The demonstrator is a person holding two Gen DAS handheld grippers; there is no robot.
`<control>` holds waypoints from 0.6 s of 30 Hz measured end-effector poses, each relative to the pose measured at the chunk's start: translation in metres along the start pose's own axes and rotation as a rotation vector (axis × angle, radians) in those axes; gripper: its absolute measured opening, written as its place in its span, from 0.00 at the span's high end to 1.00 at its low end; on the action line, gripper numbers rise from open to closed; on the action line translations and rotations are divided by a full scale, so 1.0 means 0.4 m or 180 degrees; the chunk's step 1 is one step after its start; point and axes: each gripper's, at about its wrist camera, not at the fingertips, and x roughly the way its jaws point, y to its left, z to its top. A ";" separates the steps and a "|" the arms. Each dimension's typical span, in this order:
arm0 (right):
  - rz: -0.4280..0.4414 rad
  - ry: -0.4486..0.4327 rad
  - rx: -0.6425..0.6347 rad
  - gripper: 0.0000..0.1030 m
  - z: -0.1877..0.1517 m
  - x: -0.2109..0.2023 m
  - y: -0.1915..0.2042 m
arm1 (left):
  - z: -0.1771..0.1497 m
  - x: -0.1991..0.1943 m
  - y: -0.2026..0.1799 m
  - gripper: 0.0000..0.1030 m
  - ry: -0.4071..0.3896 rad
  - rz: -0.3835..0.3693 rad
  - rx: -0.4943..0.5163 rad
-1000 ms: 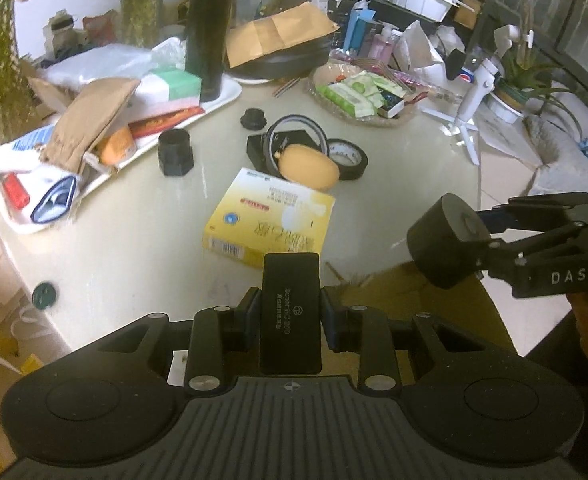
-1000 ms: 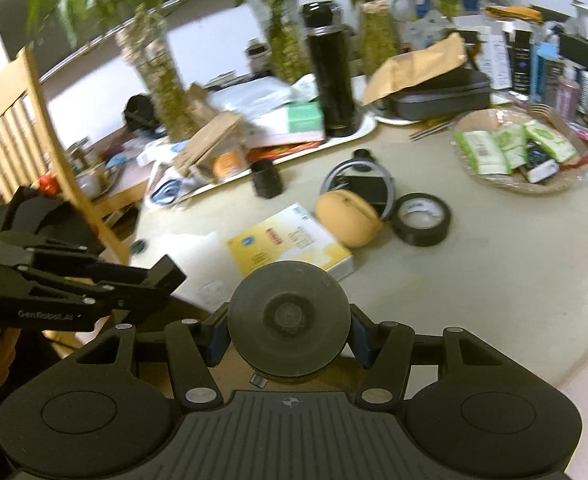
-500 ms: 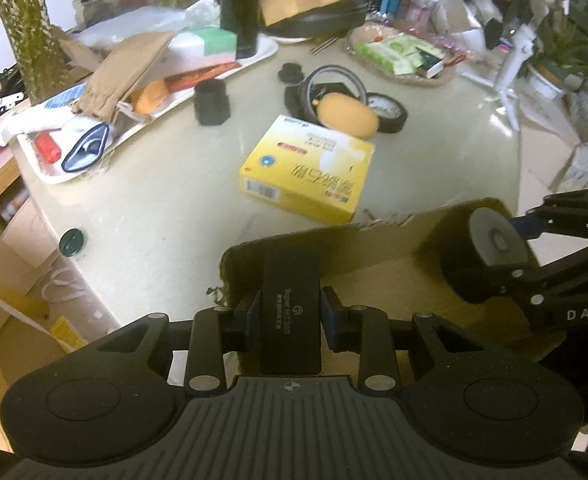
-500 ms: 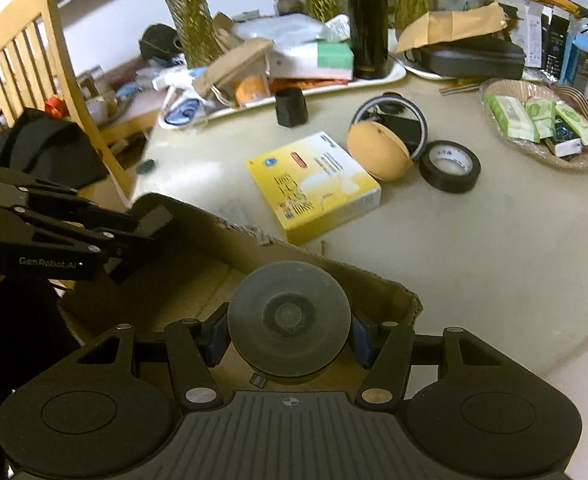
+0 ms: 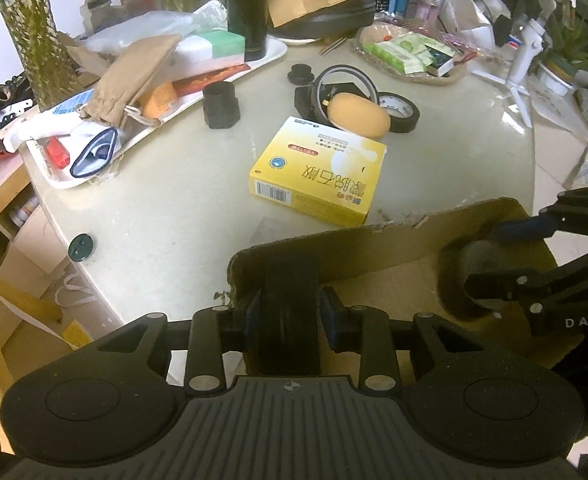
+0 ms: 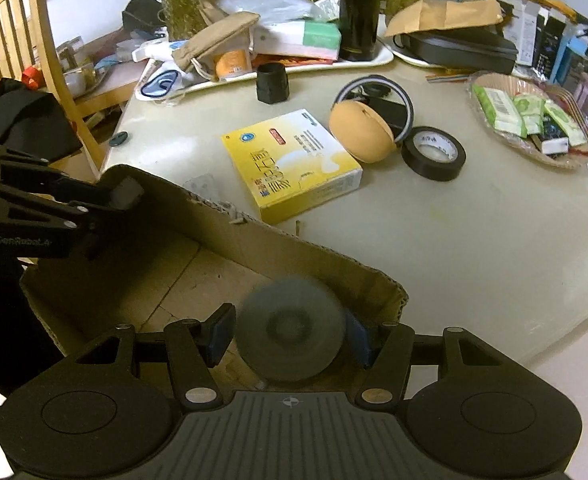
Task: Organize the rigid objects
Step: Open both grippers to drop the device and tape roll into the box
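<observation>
Your left gripper point(image 5: 290, 320) reaches down into the open brown cardboard box point(image 5: 374, 248) at the near edge of the table, its blue pads touching the flat black rectangular device point(image 5: 290, 304) on both sides, so it reads as clamped on it. Your right gripper point(image 6: 290, 340) is also inside the box, at the other end; its jaws have just been opening, and the dark grey round disc-shaped object point(image 6: 292, 334) sits blurred between them with a clear gap at the left pad, so it is no longer pinched.

Beyond the box's torn far wall, on the pale round table point(image 6: 454, 240), lies the yellow flat carton with printed lettering point(image 5: 322, 170), just past the rim. Behind it rest the tan egg-shaped case point(image 6: 360, 134), touching the black roll of tape point(image 6: 434, 152), and the small black hexagonal cup point(image 6: 272, 82). The white tray heaped with pouches and packets point(image 5: 142, 136) fills the back left.
</observation>
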 end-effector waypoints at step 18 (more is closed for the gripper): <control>0.0272 -0.0514 -0.0006 0.04 0.019 -0.080 0.003 | 0.033 -0.081 0.004 0.48 -0.0562 -0.0069 0.0009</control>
